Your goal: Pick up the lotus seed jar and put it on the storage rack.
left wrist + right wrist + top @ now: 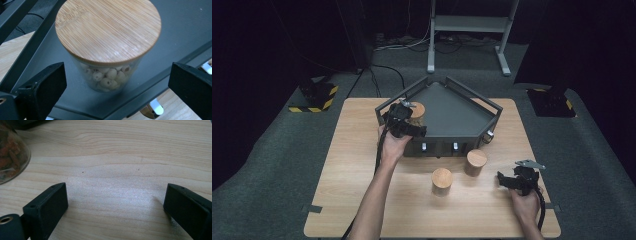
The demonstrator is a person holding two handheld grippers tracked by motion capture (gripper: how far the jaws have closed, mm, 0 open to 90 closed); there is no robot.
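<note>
Blocking most of the jar [416,113] in the high view is the left gripper [404,121], so just the bamboo lid and a sliver of glass show there. That jar sits in the near-left corner of the dark tray [452,112], upright on the tray floor. Left gripper view gives it better: lid [108,30] on, pale round beads behind the glass, base partly lost in blur. Jaws there stand wide, one each side of the jar w/ clear gaps, pads not touching; nothing held.

Right gripper [511,181] rests near-right on the table [357,165], well apart from the tray. Its jaws also wide open, bare wood between them, nothing gripped. In the right gripper view a glass jar [11,155] is cut off at the left edge; orange-brown contents, can't tell what.

Count: 3 jars w/ bamboo lids – 1 in the tray, 2 on the table just in front of it (near-centre jar [442,181], another [476,162] a bit farther right). 2 grippers, 1 tray. Small light knobs along the tray's near wall too tiny to count surely.
</note>
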